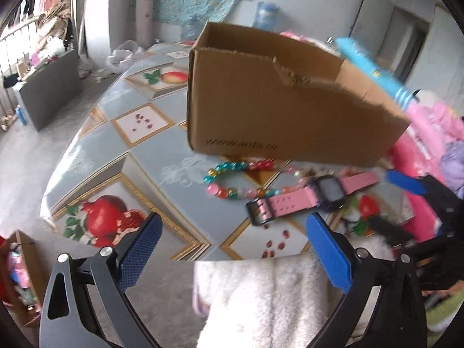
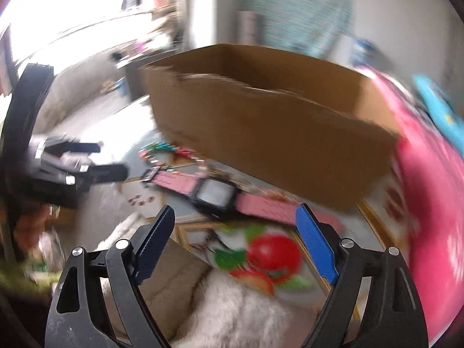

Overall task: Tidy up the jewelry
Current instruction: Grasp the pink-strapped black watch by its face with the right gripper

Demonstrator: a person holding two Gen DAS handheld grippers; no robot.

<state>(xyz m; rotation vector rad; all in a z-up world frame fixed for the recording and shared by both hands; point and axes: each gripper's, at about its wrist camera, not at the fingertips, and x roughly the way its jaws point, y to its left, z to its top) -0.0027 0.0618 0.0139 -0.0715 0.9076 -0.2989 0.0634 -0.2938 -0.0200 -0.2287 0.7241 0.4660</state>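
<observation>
right gripper (image 2: 235,232): jaws wide, nothing held, watch (image 2: 216,195) just beyond | left gripper (image 1: 233,239): jaws wide, empty | watch and beads (image 1: 237,181) lie on table (image 1: 95,145) before box (image 1: 278,101) | risk: strap could be pinched off-centre and swing; beads may be snagged and dragged along.

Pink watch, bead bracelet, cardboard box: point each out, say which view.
pink watch (image 1: 329,189), left wrist view, on its dark square face.
bead bracelet (image 1: 223,192), left wrist view, on the beads of its near side.
cardboard box (image 1: 261,110), left wrist view, on its front wall.
</observation>
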